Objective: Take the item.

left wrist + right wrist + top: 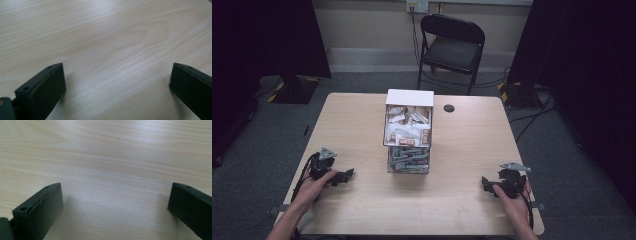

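Box (409,131) of packets sits between your grippers, well ahead of both; likely light, thin-walled, so grip its side walls gently. Left gripper (343,176) and right gripper (486,183) rest spread wide, empty.

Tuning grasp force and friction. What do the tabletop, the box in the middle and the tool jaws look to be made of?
Tabletop: pale wood-grain surface, probably laminate, with a soft sheen; grain lines and glare show in both gripper views.
Box: white upper part looks like cardboard; lower part seems see-through, likely clear plastic, contents unclear.
Left tool and right tool jaws: matte black, likely moulded plastic, with small holes on top.
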{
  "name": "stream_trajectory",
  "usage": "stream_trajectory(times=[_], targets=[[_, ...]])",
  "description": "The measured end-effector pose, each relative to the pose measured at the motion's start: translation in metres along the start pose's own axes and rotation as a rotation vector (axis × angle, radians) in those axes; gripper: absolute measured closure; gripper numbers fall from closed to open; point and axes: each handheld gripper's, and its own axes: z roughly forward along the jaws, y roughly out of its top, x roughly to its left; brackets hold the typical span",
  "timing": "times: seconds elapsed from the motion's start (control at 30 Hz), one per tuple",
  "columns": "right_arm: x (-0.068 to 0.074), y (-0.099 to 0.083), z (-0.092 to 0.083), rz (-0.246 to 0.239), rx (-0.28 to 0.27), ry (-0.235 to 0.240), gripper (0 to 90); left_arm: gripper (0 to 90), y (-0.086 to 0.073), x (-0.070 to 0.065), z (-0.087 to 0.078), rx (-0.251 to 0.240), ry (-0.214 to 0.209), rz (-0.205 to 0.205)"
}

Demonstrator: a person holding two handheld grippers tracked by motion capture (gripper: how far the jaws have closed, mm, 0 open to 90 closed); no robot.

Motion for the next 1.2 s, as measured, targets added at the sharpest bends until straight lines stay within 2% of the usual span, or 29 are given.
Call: stream_trajectory(times=[0.27,0.43,0.57,0.73,0.8,0.9,0.93,1.13,1.2], targets=[[0.002,-0.001,-0.002,0.01,-0.003,-0.006,0.9,0.0,0.0,0.0,0.0,0.004,-0.002,0.004],[0.004,-0.001,-0.005,0.006,-0.033,0.003,14.2,0.0,0.0,0.0,0.0,0.004,-0.002,0.004],[0.008,0.0,-0.005,0.008,-0.029,0.031,14.8,0.0,0.0,0.0,0.0,0.003,-0.003,0.005],[0.01,0.002,-0.008,0.007,-0.05,0.035,15.2,0.0,0.0,0.0,0.0,0.004,-0.002,0.004],[0.009,0.002,-0.011,0.014,-0.054,0.059,18.6,0.0,0.0,0.0,0.0,0.004,-0.002,0.005],[0.009,0.002,-0.012,0.02,-0.059,0.079,18.6,0.0,0.0,0.0,0.0,0.002,-0.001,0.003],[0.01,0.003,-0.012,0.011,-0.061,0.104,18.9,0.0,0.0,0.0,0.0,0.003,-0.001,0.004],[0.02,0.005,-0.015,-0.025,-0.079,0.163,23.2,0.0,0.0,0.0,0.0,0.004,-0.002,0.004],[0.021,0.005,-0.016,-0.028,-0.08,0.168,23.5,0.0,0.0,0.0,0.0,0.004,-0.002,0.004]])
